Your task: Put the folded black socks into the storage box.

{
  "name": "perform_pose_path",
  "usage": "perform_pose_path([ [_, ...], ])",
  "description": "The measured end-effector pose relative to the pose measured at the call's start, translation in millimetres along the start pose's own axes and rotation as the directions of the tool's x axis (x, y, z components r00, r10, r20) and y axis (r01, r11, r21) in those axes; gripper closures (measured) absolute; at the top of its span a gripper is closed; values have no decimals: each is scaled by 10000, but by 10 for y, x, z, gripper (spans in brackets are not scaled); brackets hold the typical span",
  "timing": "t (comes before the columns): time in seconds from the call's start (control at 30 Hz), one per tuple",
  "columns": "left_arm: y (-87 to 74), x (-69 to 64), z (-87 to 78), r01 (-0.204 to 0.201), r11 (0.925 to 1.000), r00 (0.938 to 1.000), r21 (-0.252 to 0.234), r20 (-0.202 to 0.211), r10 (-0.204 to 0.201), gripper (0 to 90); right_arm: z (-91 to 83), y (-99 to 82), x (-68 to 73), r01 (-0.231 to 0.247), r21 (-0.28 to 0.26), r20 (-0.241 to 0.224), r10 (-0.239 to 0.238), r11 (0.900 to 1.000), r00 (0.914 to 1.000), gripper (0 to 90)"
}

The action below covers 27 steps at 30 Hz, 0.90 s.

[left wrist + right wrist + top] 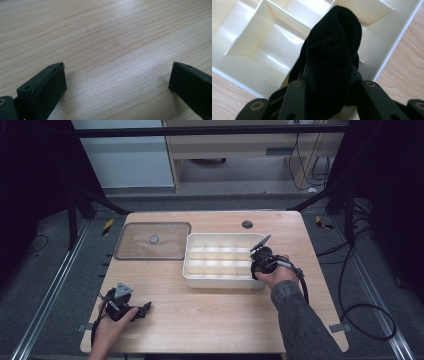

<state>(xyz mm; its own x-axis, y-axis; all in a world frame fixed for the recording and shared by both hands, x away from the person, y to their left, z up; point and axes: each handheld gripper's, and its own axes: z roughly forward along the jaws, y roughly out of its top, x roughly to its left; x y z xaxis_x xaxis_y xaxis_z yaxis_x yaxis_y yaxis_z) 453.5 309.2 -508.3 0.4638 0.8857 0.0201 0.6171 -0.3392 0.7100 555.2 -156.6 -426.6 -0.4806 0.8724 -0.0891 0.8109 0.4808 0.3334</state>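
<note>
A white tray [222,281] with several compartments stands in the middle of the wooden table [210,320]. My right gripper [261,259] hangs over the tray's near right corner, shut on a rolled black cloth, maybe a sock [334,37]. In the right gripper view the roll stands up between the jaws of the right gripper [329,75], above the compartments along the tray's wall [397,37]. Whether the cloth touches the tray I cannot tell. My left gripper [144,309] rests low at the table's near left. The left gripper [117,75] is open over bare wood.
A clear flat lid [152,241] with a small round knob lies on the table to the left of the tray. A dark round cable hole [247,224] sits near the table's far edge. Cables trail on the floor at the right.
</note>
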Motion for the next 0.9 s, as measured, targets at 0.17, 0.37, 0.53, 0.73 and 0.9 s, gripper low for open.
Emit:
perform_pose_path([
  [0.17,0,1,1,1,10000,10000,-21,8,-1,1,-78,-11,-33,-187,-349,-218,179,9992,9996,637],
  [0.37,-1,-1,2,16,10000,10000,-37,4,-16,1,-238,-54,-20,-133,-910,-191,116,9958,9998,524],
  [0.53,-1,-1,3,18,10000,10000,-39,5,-18,1,-415,-83,4,-196,-1401,-327,152,9899,9994,466],
  [0.73,-1,0,2,15,10000,10000,-43,-2,-15,1,-665,-78,-33,-66,-2030,-362,-7,9792,9993,556],
  [0.9,-1,-4,5,76,9999,10000,-80,-5,-76,1,-836,-43,-149,41,-2179,-310,-111,9760,9995,773],
])
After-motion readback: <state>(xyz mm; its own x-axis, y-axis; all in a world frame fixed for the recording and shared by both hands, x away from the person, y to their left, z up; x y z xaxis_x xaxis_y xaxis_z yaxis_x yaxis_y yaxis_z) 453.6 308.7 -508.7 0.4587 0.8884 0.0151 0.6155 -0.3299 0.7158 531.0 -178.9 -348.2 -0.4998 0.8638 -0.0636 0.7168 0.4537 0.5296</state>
